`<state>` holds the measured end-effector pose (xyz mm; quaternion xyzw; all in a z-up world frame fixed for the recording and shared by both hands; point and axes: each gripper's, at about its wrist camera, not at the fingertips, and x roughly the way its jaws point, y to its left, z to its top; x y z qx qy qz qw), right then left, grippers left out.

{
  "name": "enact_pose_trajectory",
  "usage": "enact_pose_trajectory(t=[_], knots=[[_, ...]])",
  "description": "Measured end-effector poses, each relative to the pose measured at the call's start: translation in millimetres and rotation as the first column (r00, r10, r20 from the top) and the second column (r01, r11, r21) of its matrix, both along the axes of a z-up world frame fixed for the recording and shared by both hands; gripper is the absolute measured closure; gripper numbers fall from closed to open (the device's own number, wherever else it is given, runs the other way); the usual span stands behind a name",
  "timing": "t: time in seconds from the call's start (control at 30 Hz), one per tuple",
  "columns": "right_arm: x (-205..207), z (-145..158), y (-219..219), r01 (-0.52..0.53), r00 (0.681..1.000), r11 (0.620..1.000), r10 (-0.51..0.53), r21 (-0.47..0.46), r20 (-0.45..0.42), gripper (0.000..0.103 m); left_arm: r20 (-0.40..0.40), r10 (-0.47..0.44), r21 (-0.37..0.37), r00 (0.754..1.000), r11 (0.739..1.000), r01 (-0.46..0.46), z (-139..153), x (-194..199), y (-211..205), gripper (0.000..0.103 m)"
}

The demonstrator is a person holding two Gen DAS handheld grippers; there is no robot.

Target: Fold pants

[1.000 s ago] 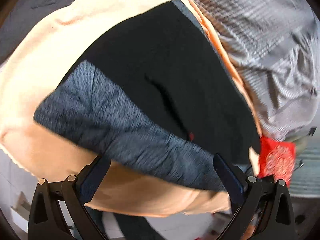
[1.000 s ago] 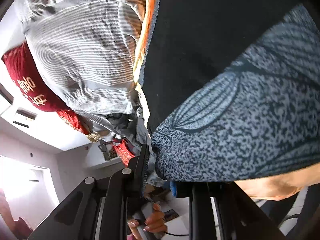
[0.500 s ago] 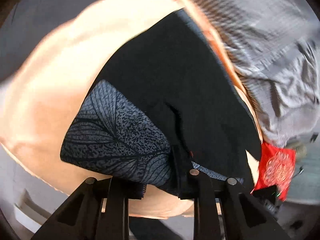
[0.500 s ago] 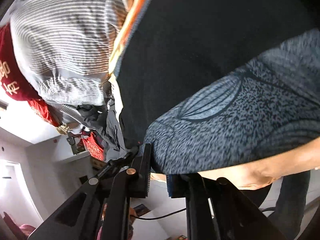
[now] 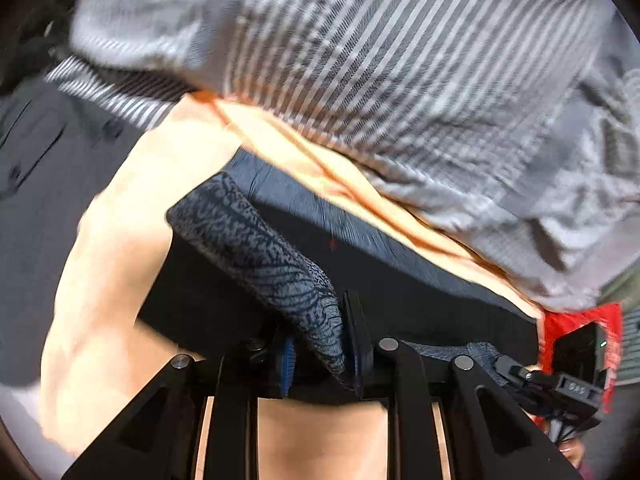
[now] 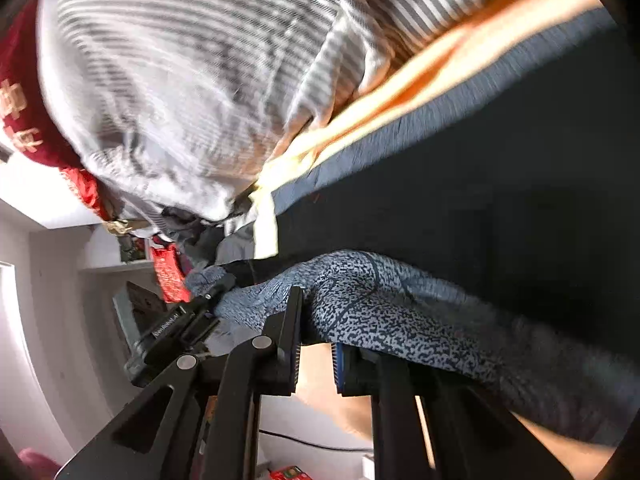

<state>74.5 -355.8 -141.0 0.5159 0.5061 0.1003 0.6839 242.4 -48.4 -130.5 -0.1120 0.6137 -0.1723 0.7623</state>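
Left wrist view: the left tongs [image 5: 320,344], wide open a second ago, now pinch the patterned grey hem of the pants [image 5: 264,248] and carry it up over the black panel toward the waistband. The pants lie on a peach sheet [image 5: 112,240], with a striped blanket [image 5: 400,60] beyond.

Right wrist view: the right tongs [image 6: 316,344] stay clamped on the same patterned edge [image 6: 360,300], now lifted nearer the waistband. Judging by this, the fold is mid-travel.
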Motion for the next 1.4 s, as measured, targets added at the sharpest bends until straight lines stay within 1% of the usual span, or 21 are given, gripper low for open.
enact_pose_trajectory(t=[0.2, 0.27, 0.33, 0.4, 0.43, 0.47, 0.53, 0.63, 0.7, 0.73, 0.87, 0.93, 0.97, 1.03, 1.07, 1.1, 1.17, 1.23, 1.27, 1.3, 1.4], knots=[[75, -61, -31, -0.045, 0.993, 0.999, 0.044, -0.008, -0.111, 0.089, -0.001, 0.026, 0.136, 1.0, 0.99, -0.026, -56, 45, -32, 0.078], [90, -80, -32, -0.076, 0.988, 0.997, 0.071, -0.025, -0.14, 0.089, -0.003, 0.048, 0.151, 0.999, 0.987, -0.047, -69, 50, -34, 0.07], [98, -93, -32, -0.092, 0.983, 0.995, 0.086, -0.028, -0.163, 0.089, 0.001, 0.067, 0.149, 0.998, 0.987, -0.066, -70, 50, -33, 0.067], [100, -105, -32, -0.098, 0.979, 0.995, 0.094, -0.01, -0.182, 0.089, 0.016, 0.075, 0.174, 0.997, 0.982, -0.077, -61, 49, -32, 0.056], [101, -108, -32, -0.1, 0.977, 0.995, 0.099, 0.002, -0.187, 0.089, 0.047, 0.081, 0.209, 0.996, 0.974, -0.089, -52, 48, -31, 0.037], [102, -108, -33, -0.102, 0.977, 0.995, 0.102, 0.007, -0.187, 0.087, 0.088, 0.085, 0.245, 0.992, 0.964, -0.105, -42, 45, -30, 0.024], [103, -107, -38, -0.115, 0.976, 0.993, 0.117, 0.019, -0.184, 0.085, 0.144, 0.073, 0.261, 0.987, 0.959, -0.109, -21, 41, -26, 0.024], [105, -96, -41, -0.137, 0.974, 0.99, 0.14, 0.032, -0.176, 0.073, 0.133, 0.033, 0.298, 0.991, 0.952, -0.072, -10, 26, -34, 0.024], [101, -75, -45, -0.136, 0.983, 0.991, 0.137, 0.016, -0.122, 0.03, 0.108, -0.053, 0.356, 0.993, 0.934, 0.011, -16, 7, -53, 0.024], [99, -66, -45, -0.133, 0.987, 0.991, 0.132, 0.002, -0.095, 0.025, 0.094, -0.086, 0.381, 0.992, 0.924, 0.044, -23, -2, -62, 0.024], [66, -22, -43, -0.188, 0.982, 0.981, 0.188, -0.04, 0.002, 0.024, 0.016, -0.149, 0.406, 0.989, 0.905, 0.13, -60, -33, -100, 0.024], [47, -27, -41, -0.226, 0.974, 0.974, 0.225, -0.031, -0.029, 0.025, 0.009, -0.157, 0.474, 0.988, 0.871, 0.134, -79, -40, -115, 0.024], [39, -36, -37, -0.249, 0.967, 0.967, 0.246, -0.046, -0.07, 0.025, 0.021, -0.149, 0.498, 0.989, 0.859, 0.119, -84, -41, -118, 0.018], [25, -60, -42, -0.269, 0.953, 0.956, 0.248, -0.113, -0.172, 0.038, 0.038, -0.123, 0.499, 0.992, 0.862, 0.088, -87, -39, -120, 0.014], [20, -70, -47, -0.255, 0.955, 0.96, 0.232, -0.112, -0.185, 0.056, 0.027, -0.118, 0.499, 0.993, 0.862, 0.089, -87, -37, -120, 0.014], [15, -77, -58, -0.215, 0.964, 0.973, 0.197, -0.087, -0.18, 0.062, 0.018, -0.12, 0.507, 0.993, 0.857, 0.094, -85, -37, -120, 0.014], [7, -74, -74, -0.134, 0.98, 0.99, 0.124, -0.053, -0.154, 0.06, 0.024, -0.134, 0.528, 0.991, 0.843, 0.101, -74, -41, -123, 0.014], [-2, -57, -81, -0.1, 0.99, 0.988, 0.087, -0.115, -0.113, 0.042, 0.037, -0.161, 0.524, 0.986, 0.843, 0.119, -58, -50, -125, 0.014], [-11, -44, -85, -0.085, 0.993, 0.982, 0.069, -0.171, -0.097, 0.028, 0.039, -0.176, 0.518, 0.984, 0.845, 0.131, -51, -56, -127, 0.014], [-26, -30, -89, -0.057, 0.996, 0.972, 0.041, -0.226, -0.077, 0.024, 0.041, -0.197, 0.512, 0.98, 0.846, 0.148, -43, -65, -132, 0.014], [-79, -8, -105, 0.006, 0.997, 0.96, -0.027, -0.281, -0.071, 0.024, 0.056, -0.275, 0.485, 0.96, 0.848, 0.214, -16, -100, -155, 0.014]])
